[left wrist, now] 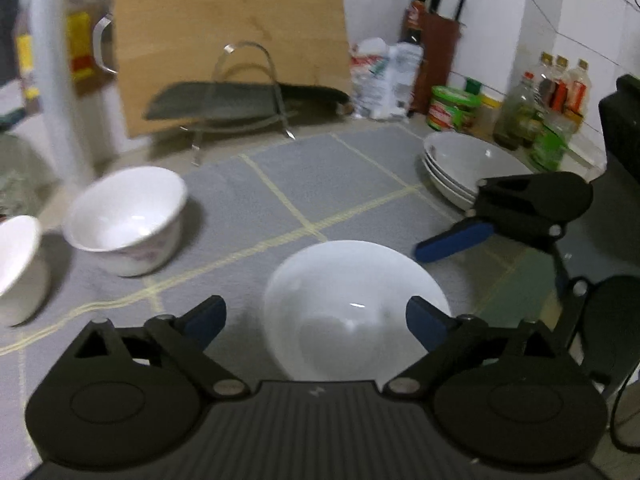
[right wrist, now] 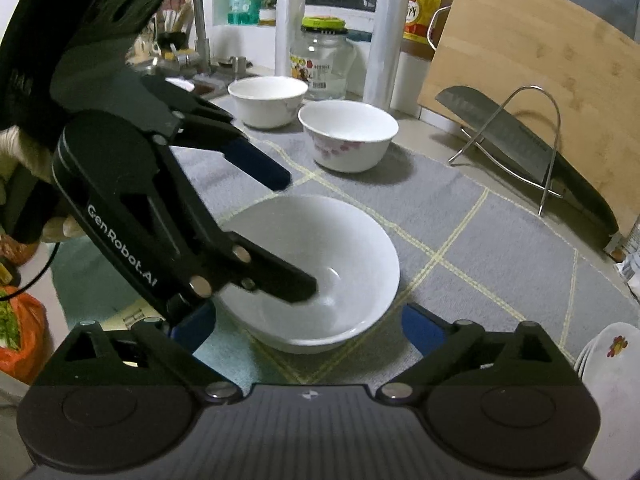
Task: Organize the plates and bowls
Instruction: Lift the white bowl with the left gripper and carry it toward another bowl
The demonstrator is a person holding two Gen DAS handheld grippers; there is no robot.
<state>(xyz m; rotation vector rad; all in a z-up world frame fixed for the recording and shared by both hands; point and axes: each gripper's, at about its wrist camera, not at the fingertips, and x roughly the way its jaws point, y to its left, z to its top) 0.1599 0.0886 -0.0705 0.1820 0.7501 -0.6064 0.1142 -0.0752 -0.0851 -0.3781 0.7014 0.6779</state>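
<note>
Grey mat (right wrist: 500, 248) on the counter. Plain white bowl (right wrist: 320, 264) at its near edge; flowered bowl (right wrist: 348, 134) further back. Left gripper (right wrist: 296, 236) spread wide, one finger inside the plain bowl. Right gripper (right wrist: 310, 326) open, empty, beside it.
</note>
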